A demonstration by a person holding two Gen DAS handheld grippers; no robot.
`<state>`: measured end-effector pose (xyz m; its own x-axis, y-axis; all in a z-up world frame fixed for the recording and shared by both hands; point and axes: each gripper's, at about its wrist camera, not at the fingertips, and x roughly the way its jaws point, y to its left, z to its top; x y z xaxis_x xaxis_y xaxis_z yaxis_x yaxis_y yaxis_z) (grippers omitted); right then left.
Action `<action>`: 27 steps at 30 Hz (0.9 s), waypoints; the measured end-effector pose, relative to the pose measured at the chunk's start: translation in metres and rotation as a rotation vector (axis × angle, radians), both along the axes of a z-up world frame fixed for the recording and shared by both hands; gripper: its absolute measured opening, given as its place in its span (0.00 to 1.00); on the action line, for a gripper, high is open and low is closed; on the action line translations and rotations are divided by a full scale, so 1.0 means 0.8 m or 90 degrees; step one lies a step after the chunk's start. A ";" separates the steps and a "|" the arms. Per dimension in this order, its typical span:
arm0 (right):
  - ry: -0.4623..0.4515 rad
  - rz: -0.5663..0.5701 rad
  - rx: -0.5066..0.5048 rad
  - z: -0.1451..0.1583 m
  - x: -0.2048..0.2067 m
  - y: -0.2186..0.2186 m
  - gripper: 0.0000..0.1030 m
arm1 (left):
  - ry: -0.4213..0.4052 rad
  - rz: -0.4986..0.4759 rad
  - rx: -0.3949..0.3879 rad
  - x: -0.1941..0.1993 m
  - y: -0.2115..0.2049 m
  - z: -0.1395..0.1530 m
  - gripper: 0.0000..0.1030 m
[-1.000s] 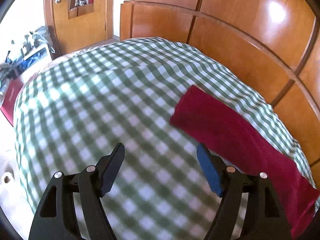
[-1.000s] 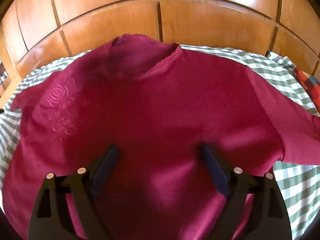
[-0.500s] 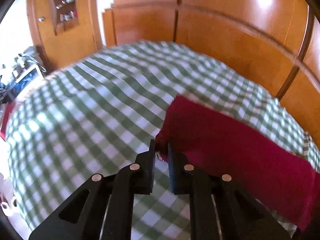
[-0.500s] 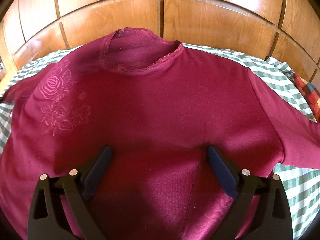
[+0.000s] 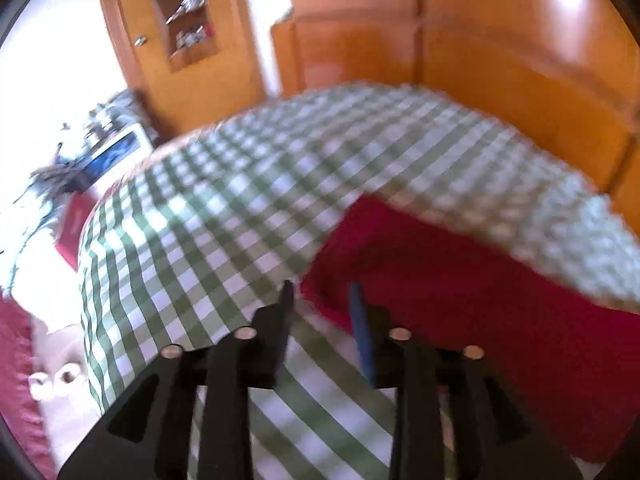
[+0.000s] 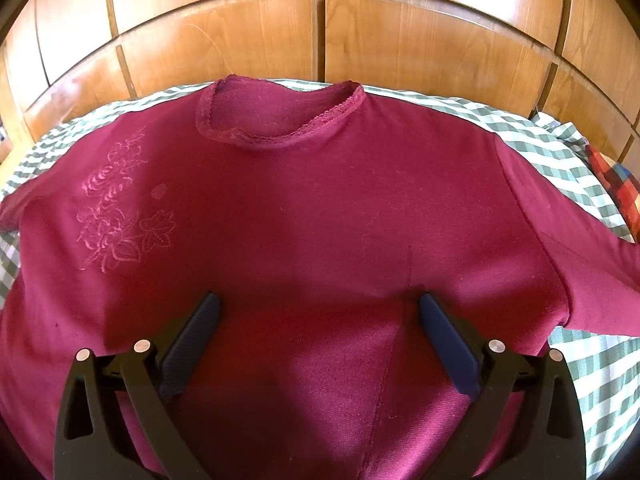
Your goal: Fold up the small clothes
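A dark red long-sleeved top (image 6: 320,216) lies spread face up on the green checked bedcover (image 6: 580,152), neck toward the wooden headboard, with a flower embroidered at its left chest. My right gripper (image 6: 318,312) is open and empty over the lower middle of the top. In the blurred left wrist view, the top's sleeve (image 5: 460,300) lies on the bedcover (image 5: 200,240). My left gripper (image 5: 322,300) has its jaws partly apart, with the sleeve's cuff end between the fingertips.
A wooden headboard (image 6: 320,40) runs behind the bed. A red and blue checked cloth (image 6: 616,176) lies at the right edge. Left of the bed are a wooden cabinet (image 5: 180,32), clutter (image 5: 100,152) and the floor.
My left gripper closed on the sleeve's cuff half a second ago; now its jaws stand partly apart and the view has swung with blur. My right gripper rose slightly and stays open.
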<state>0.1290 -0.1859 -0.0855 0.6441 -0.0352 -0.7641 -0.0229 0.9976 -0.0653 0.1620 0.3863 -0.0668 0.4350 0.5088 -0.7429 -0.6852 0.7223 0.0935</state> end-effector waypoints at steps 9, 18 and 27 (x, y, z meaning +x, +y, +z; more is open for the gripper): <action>-0.003 0.001 0.007 0.002 0.000 0.001 0.96 | -0.115 -0.471 -0.163 -0.125 -0.205 0.048 0.41; -0.006 0.004 0.019 0.004 -0.002 -0.001 0.96 | 0.027 -0.573 -0.259 -0.215 -0.292 -0.034 0.04; -0.006 0.004 0.033 0.005 -0.003 -0.002 0.96 | 0.008 -0.498 -0.275 -0.258 -0.277 -0.026 0.07</action>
<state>0.1266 -0.1876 -0.0817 0.6518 0.0086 -0.7584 -0.0292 0.9995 -0.0138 -0.0448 0.1645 -0.0872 0.5313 -0.2556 -0.8077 0.0178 0.9566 -0.2910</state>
